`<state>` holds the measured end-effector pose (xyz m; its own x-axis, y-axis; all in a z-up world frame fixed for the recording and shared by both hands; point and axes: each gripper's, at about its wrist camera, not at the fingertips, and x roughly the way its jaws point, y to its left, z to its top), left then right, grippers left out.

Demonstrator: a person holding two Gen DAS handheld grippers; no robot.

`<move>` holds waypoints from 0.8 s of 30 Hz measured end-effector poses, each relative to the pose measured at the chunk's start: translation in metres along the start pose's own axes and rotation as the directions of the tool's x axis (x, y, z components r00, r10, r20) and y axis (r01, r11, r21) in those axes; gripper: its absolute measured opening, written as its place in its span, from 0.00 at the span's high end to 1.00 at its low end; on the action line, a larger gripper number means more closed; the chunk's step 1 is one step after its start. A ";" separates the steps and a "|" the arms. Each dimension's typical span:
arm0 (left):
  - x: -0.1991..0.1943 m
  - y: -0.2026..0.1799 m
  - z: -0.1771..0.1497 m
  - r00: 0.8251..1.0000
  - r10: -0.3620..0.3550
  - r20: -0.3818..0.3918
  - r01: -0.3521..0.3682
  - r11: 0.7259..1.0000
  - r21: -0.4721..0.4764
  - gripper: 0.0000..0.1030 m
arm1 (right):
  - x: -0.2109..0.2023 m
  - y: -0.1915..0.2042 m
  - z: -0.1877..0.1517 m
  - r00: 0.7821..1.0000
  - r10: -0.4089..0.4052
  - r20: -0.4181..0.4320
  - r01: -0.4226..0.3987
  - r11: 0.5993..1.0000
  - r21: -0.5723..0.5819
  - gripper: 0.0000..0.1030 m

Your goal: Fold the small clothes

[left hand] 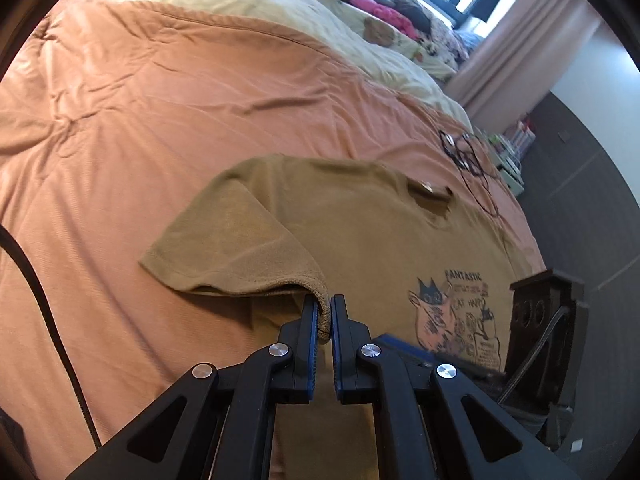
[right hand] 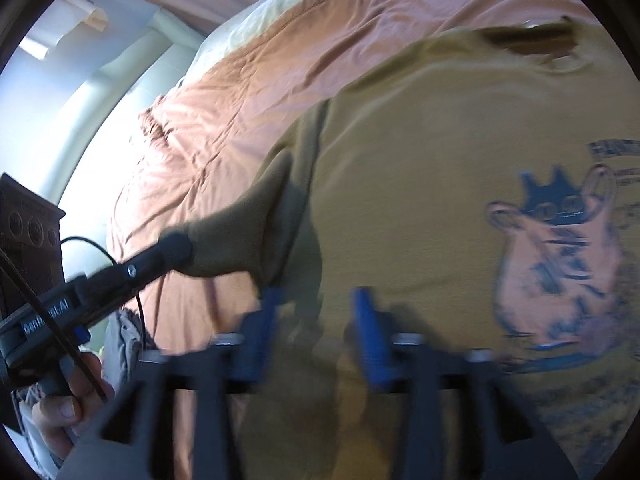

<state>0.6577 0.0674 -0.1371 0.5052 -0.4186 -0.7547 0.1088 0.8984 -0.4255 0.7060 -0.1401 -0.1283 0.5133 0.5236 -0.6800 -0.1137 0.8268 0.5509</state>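
Observation:
A mustard-brown T-shirt [left hand: 360, 216] with a cat print lies flat on the orange bedspread [left hand: 160, 100]. My left gripper [left hand: 325, 312] is shut on the hem of the shirt's sleeve [left hand: 240, 248], which is lifted and pulled over the body of the shirt. In the right wrist view the same left gripper [right hand: 176, 246] shows at the left, pinching the sleeve [right hand: 256, 216], with a person's hand [right hand: 60, 408] on its handle. My right gripper [right hand: 320, 304] hovers blurred above the T-shirt [right hand: 420, 160], jaws apart with nothing between them.
A tangle of black cable and eyeglasses [left hand: 468, 152] lies on the bedspread past the collar. A cream blanket [left hand: 280, 12] and soft toys [left hand: 384, 12] fill the far side. The bed's edge drops to a dark floor [left hand: 580, 160] at the right.

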 end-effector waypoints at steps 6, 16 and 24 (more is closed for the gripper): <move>0.021 -0.029 -0.013 0.995 -0.053 -0.087 0.059 0.995 0.075 0.93 | -0.022 -0.005 -0.006 0.999 -0.042 0.034 0.041 0.999 0.015 0.44; 0.006 0.005 -0.003 0.998 0.061 -0.003 -0.060 0.998 0.022 0.39 | -0.027 0.004 -0.007 0.999 -0.039 0.020 0.040 0.999 -0.036 0.44; 0.022 0.064 0.003 0.969 0.246 0.004 -0.245 0.968 -0.058 0.42 | -0.008 0.013 0.000 1.000 -0.020 -0.024 0.018 0.995 -0.098 0.58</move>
<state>0.6787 0.1162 -0.1795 0.5201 -0.1841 -0.8340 -0.0683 0.9644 -0.2555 0.7004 -0.1338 -0.1157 0.4947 0.5117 -0.7024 -0.1878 0.8521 0.4885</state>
